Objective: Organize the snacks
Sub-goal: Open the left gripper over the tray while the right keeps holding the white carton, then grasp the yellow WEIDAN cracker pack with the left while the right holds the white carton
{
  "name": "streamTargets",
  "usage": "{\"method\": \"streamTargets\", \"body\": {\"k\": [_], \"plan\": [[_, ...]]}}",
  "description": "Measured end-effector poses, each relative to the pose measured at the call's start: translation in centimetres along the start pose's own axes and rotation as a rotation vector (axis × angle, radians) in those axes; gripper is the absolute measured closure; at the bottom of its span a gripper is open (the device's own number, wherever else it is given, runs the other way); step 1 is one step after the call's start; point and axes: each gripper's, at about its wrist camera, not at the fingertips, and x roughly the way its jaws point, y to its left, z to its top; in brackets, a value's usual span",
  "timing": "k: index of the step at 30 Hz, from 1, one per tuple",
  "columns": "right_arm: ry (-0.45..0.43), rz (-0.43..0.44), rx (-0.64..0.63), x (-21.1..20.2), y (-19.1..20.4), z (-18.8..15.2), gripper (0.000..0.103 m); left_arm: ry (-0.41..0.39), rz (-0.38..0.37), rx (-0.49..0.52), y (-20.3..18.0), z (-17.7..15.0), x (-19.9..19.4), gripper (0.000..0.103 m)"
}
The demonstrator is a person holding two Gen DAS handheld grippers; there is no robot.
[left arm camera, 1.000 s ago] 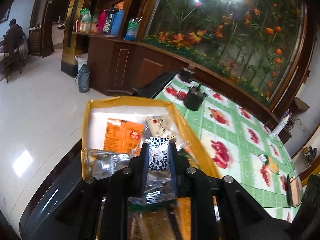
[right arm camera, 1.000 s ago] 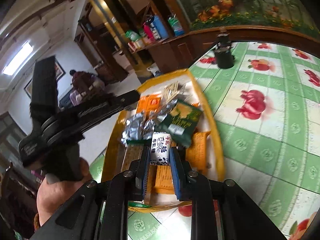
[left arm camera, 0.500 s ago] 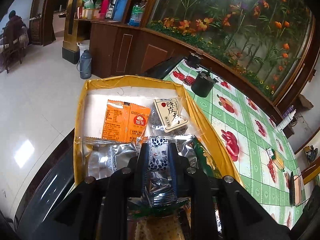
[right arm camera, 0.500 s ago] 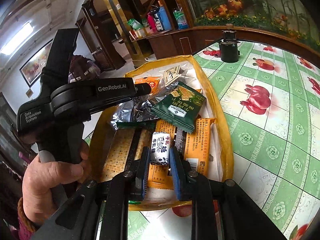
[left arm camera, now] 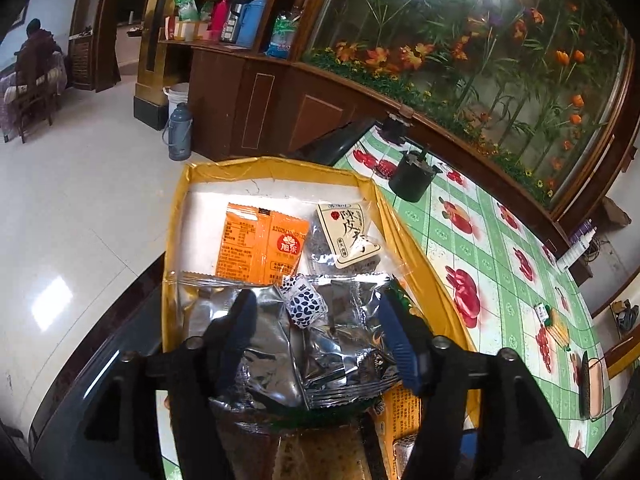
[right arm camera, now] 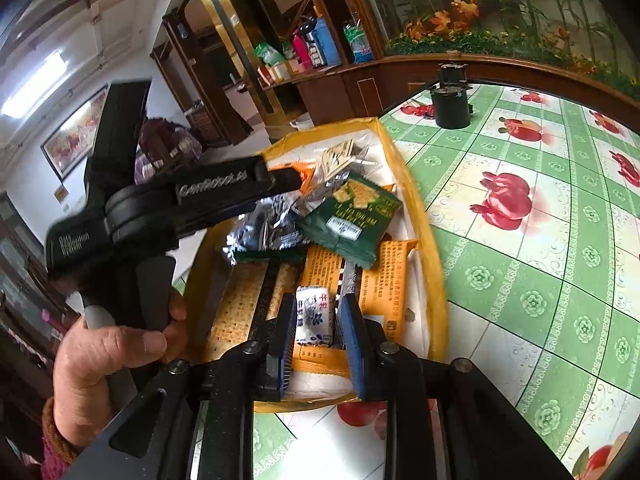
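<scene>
A yellow-rimmed box (left arm camera: pixel 176 216) of snack packets sits at the table's corner. My left gripper (left arm camera: pixel 314 304) hangs over its middle, its jaws opening. A small white candy with dark blue leaf print (left arm camera: pixel 304 306) lies loose on the silver packets (left arm camera: pixel 264 344) between the fingertips, touching neither pad. An orange packet (left arm camera: pixel 260 244) and a beige-labelled packet (left arm camera: pixel 348 232) lie beyond. My right gripper (right arm camera: pixel 318 308) is over the box's (right arm camera: pixel 436 280) near end, its jaws just starting to open. A white candy (right arm camera: pixel 314 312) stands upright between its pads. A green packet (right arm camera: pixel 352 216) lies further in.
A black pot (left arm camera: pixel 412 178) stands on the green fruit-print tablecloth (right arm camera: pixel 540 240) beyond the box. A small wrapped snack (left arm camera: pixel 552 320) lies far right. A hand (right arm camera: pixel 100 352) holds the left gripper at the box's left side. The table's dark edge and the floor lie left.
The left jaws have spread wide and let the blue-print candy drop onto the silver packets. The right gripper keeps its candy over the box's near end, jaws slightly looser.
</scene>
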Motion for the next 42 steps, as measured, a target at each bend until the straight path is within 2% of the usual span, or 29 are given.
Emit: {"method": "streamTargets", "body": {"k": [7, 11, 14, 17, 19, 21, 24, 27, 30, 34, 38, 42], "plan": [[-0.073, 0.047, 0.113, -2.2, -2.8, 1.2, 0.077, -0.023, 0.002, 0.024, -1.8, -0.3, -1.5, 0.035], [-0.139, 0.042, 0.220, -4.6, -6.4, 2.4, 0.077, -0.041, -0.036, 0.064, -5.2, -1.4, -3.0, 0.035], [-0.209, 0.003, 0.330, -7.5, -10.7, 3.4, 0.078, -0.023, -0.115, 0.141, -9.8, -3.5, -3.6, 0.035], [-0.258, -0.057, 0.421, -10.5, -15.2, 3.5, 0.078, 0.018, -0.185, 0.263, -14.9, -6.8, -3.4, 0.035], [-0.272, -0.118, 0.473, -12.5, -18.6, 3.2, 0.078, 0.062, -0.236, 0.348, -18.2, -9.4, -2.5, 0.034], [-0.276, -0.162, 0.511, -14.0, -21.4, 3.1, 0.078, 0.118, -0.250, 0.417, -20.6, -11.7, -1.1, 0.035], [-0.209, -0.215, 0.511, -14.3, -25.3, 4.2, 0.078, 0.170, -0.250, 0.453, -22.1, -13.8, 0.6, 0.035], [-0.145, -0.230, 0.505, -12.7, -27.5, 5.6, 0.078, 0.213, -0.238, 0.471, -22.9, -14.9, 2.1, 0.035], [-0.087, -0.254, 0.474, -10.5, -29.1, 6.6, 0.078, 0.206, -0.244, 0.462, -22.6, -14.6, 2.3, 0.035], [-0.032, -0.371, 0.403, -8.4, -30.4, 7.6, 0.078, 0.219, -0.273, 0.434, -22.2, -14.7, 2.8, 0.033], [0.015, -0.382, 0.371, -7.3, -31.0, 7.5, 0.078, 0.222, -0.287, 0.434, -22.2, -14.5, 2.7, 0.030], [0.043, -0.412, 0.276, -6.6, -29.4, 7.3, 0.078, 0.223, -0.298, 0.423, -22.1, -14.5, 2.6, 0.030]]}}
